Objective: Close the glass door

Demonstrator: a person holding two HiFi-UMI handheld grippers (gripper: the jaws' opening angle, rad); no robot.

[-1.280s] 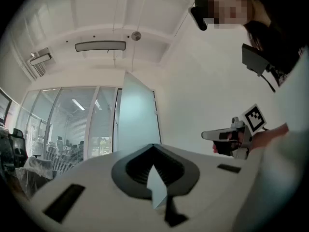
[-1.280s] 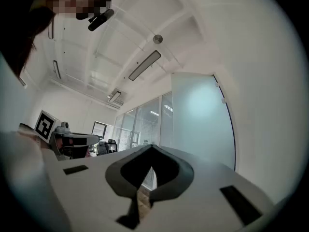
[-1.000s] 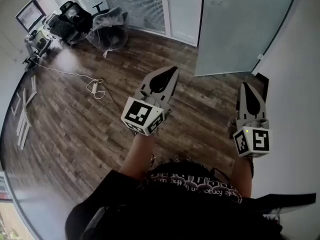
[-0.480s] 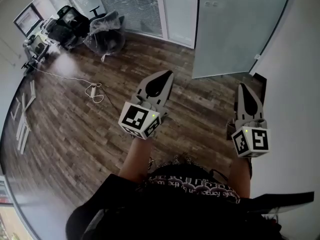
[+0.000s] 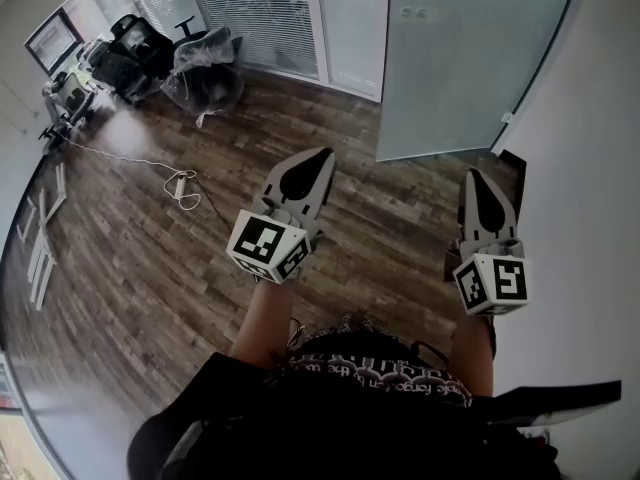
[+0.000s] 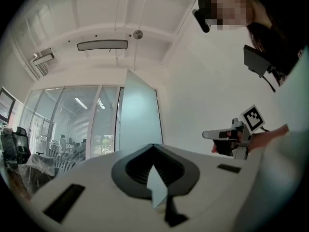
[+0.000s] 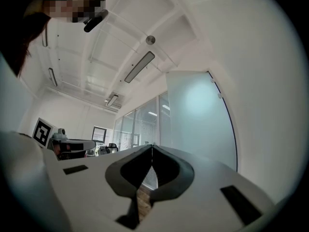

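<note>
We hold our white left gripper [image 5: 322, 156] out over the dark wood-plank floor [image 5: 140, 258], its jaws pressed together with nothing between them. Our white right gripper [image 5: 473, 176] hangs close to the plain white wall [image 5: 590, 208], its jaws likewise shut tip to tip and empty. The tall frosted pale-green glass door [image 5: 470, 58] stands ahead of both grippers, nearer the right one and touched by neither. Its right edge runs close to the wall, and its left edge sits beside the white-framed glazed partition with blinds [image 5: 262, 8]. Well off to our left stand black office chairs wrapped in clear plastic [image 5: 205, 68], and a white power strip on a thin cable [image 5: 183, 183] lies on the floor
</note>
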